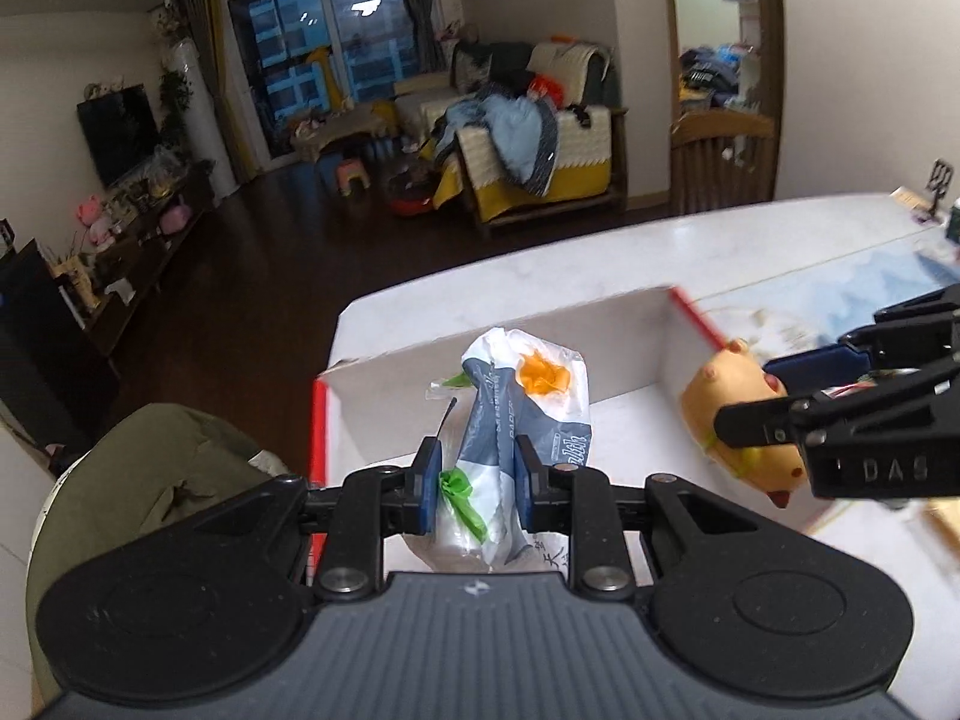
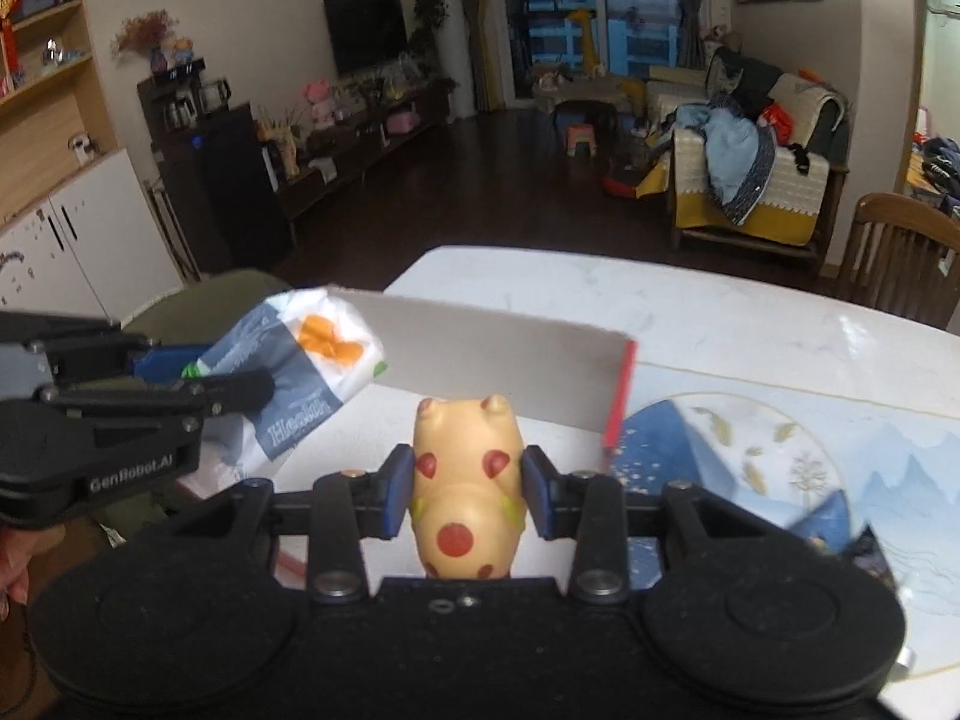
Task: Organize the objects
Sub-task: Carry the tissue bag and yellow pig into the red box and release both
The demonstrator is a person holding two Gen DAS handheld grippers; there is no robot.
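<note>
L tool (image 1: 474, 483) clenched on tissue pack (image 1: 522, 402), white/grey w/ orange + green marks, held above open white box (image 1: 630, 348) w/ red edge. R tool (image 2: 468, 489) clenched on toy (image 2: 465, 480), tan w/ red spots, pads on both its sides, also over the box, near its far wall. Box sits on white counter (image 2: 690, 312), beside blue-patterned mat (image 2: 780, 468). Pack and toy near each other, not touching.

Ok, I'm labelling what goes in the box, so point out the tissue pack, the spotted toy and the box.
tissue pack (image 1: 543, 414), left wrist view, printed wrapper above the pads.
spotted toy (image 2: 465, 498), right wrist view, its back between the pads.
box (image 2: 492, 366), right wrist view, grey upright wall.
</note>
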